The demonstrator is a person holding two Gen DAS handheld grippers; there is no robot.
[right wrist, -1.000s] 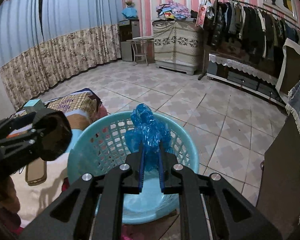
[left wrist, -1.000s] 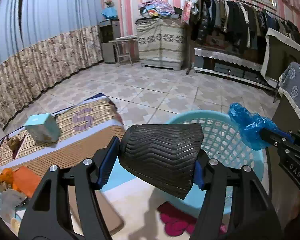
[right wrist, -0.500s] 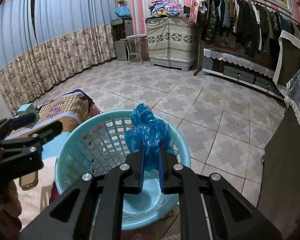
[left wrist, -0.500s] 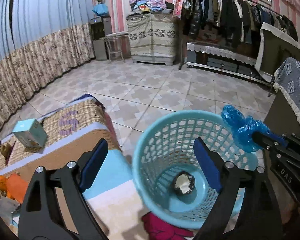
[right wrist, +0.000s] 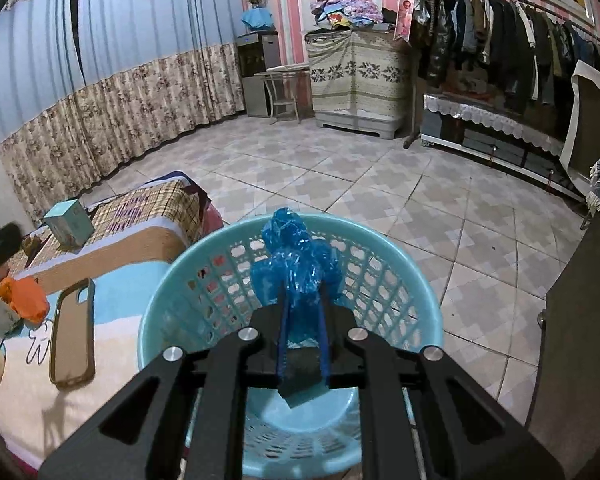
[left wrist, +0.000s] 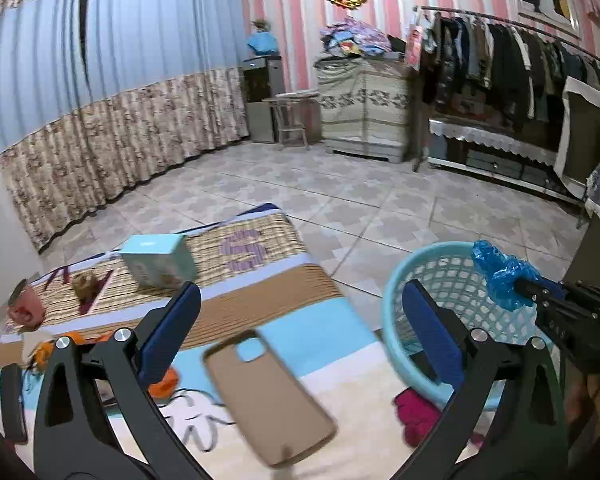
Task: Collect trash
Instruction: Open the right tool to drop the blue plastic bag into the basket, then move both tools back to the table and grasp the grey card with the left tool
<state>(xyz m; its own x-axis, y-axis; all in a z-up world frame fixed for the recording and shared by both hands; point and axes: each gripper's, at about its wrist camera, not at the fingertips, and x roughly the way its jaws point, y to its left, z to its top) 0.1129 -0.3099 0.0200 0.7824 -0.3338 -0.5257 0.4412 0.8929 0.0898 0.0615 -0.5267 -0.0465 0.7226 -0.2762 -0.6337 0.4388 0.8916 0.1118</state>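
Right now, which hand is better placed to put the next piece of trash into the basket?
The right. Its tool is shut on the blue plastic wad directly over the teal basket. The left tool is opening, with nothing between its fingers, over the mat.

A striped bed (left wrist: pixel 260 304) carries a teal box (left wrist: pixel 158 260), tan phone case (left wrist: pixel 268 396) and orange scraps (right wrist: pixel 26 300); basket (right wrist: pixel 384 264) at right.
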